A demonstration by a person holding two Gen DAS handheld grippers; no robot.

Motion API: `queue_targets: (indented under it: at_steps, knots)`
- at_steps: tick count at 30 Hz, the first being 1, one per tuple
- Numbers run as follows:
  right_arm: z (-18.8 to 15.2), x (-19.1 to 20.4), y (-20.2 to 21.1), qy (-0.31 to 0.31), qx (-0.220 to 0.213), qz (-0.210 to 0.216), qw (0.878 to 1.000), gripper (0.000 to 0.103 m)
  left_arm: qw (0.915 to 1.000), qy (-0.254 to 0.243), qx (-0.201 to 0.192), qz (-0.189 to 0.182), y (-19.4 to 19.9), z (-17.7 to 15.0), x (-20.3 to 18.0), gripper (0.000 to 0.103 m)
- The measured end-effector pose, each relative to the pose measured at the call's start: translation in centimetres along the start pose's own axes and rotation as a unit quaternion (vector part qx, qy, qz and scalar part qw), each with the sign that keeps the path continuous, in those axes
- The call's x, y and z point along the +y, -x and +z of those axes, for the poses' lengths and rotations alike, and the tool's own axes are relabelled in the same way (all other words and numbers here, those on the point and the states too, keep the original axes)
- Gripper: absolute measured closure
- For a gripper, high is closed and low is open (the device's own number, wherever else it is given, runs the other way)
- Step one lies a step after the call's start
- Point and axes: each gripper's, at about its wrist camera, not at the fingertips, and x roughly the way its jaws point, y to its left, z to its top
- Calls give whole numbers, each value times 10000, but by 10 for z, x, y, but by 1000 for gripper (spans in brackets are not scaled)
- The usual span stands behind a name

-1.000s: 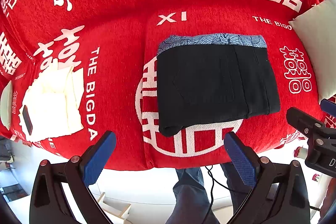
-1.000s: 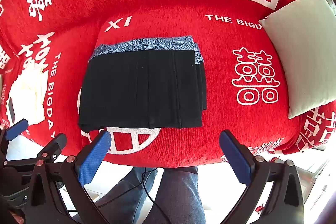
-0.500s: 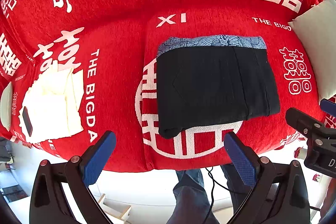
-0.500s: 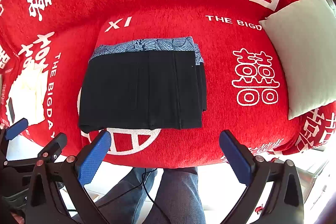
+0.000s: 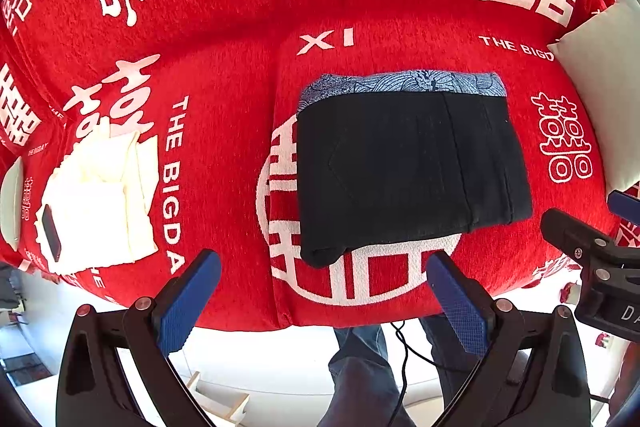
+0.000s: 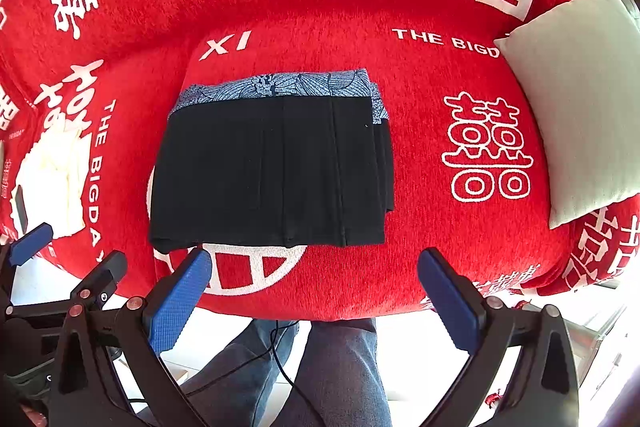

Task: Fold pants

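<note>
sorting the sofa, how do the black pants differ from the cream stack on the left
The pants are black with a blue patterned band along the far edge; the cream stack is plain and pale. The pants form one tidy rectangle at the seat's middle; the stack sits at the left end, looser, with uneven layers. A dark phone-like object lies on the stack; nothing lies on the pants. Both are folded fabric on the red sofa.

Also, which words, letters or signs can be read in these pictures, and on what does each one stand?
"XI": red sofa cover, behind the folded black pants.
"THE BIGDA", cut off: cover, beside the cream cloth.
"THE BIGD", cut off: cover, beside the white pillow.
Large white double-happiness characters: all over the cover.
"DA", cut off: right gripper body, left wrist view.
Small print at the cover's edges: unreadable.
</note>
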Motion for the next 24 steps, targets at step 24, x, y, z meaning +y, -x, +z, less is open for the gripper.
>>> queue_targets:
  at_steps: [24]
  knots:
    - [0,-2,-1,-40,-12,-1,10000,0,9999,-34,-141,38,2,1,-2,0]
